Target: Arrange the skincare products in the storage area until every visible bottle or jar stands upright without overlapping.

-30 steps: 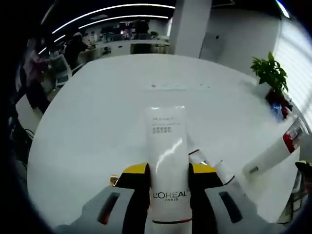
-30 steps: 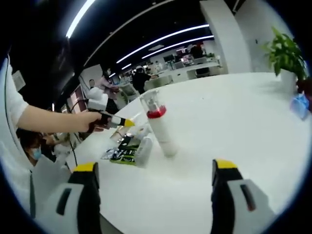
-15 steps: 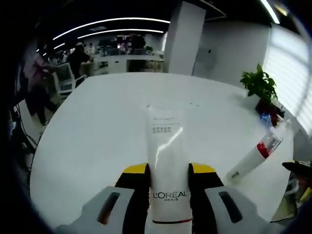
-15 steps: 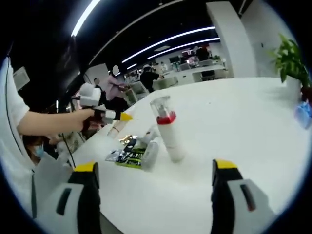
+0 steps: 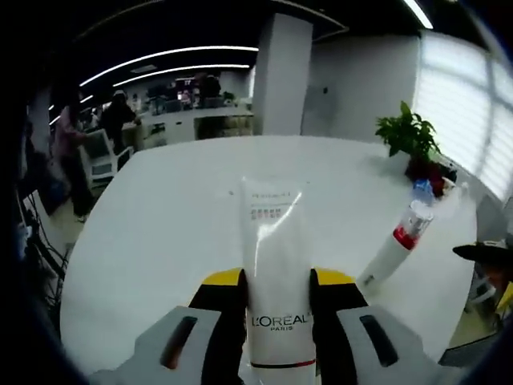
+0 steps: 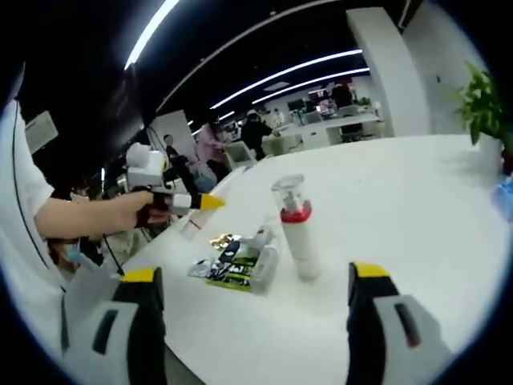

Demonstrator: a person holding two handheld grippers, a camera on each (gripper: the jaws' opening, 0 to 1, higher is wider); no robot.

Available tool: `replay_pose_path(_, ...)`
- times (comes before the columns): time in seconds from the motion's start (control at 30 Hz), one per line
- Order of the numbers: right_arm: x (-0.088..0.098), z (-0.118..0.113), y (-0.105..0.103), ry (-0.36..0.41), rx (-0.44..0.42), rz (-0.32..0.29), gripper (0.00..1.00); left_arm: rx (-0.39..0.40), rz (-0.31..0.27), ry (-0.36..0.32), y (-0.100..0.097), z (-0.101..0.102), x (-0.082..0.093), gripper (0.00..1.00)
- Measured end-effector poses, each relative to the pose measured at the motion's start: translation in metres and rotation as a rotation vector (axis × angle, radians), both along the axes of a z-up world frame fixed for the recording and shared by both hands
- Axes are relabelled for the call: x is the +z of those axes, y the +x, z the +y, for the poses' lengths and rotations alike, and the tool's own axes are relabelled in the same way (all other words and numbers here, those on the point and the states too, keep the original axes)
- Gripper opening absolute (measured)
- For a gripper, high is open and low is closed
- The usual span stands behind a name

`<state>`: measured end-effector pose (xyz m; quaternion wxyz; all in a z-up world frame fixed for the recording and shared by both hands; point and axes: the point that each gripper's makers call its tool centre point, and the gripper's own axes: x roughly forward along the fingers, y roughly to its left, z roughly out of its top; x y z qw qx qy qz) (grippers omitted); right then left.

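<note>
I had the white L'Oreal tube (image 5: 276,273) clamped between the left tongs (image 5: 276,298), lifted above the white surface (image 5: 160,241). The red-collared pump bottle (image 6: 298,228) already stood upright beside the lying sachets (image 6: 236,269). My right tongs (image 6: 252,309) hung wide, empty. I judged the tube needed setting cap-down, clear of that bottle.

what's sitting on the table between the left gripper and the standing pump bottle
In the right gripper view, a cluster of lying items, a green-black sachet and small bottles, sits between the left gripper and the pump bottle.
</note>
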<state>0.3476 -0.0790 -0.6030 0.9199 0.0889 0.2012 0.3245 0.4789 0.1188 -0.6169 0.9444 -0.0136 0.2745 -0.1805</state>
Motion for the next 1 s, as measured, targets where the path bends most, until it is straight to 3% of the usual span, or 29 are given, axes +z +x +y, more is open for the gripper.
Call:
replay_pose_path(0.17, 0.007, 0.010, -0.003, 0.011, 0.020, -0.010, 0.95, -0.001, -0.005, -0.045, -0.012, -0.002, 0.010, 0.28)
replay_pose_path(0.5, 0.027, 0.025, -0.003, 0.052, 0.041, -0.046, 0.94, -0.035, -0.041, -0.050, -0.043, -0.010, 0.026, 0.28)
replay_pose_path(1.0, 0.071, 0.062, 0.004, 0.131, 0.125, -0.121, 0.88, -0.119, -0.116, -0.055, -0.096, -0.042, 0.057, 0.28)
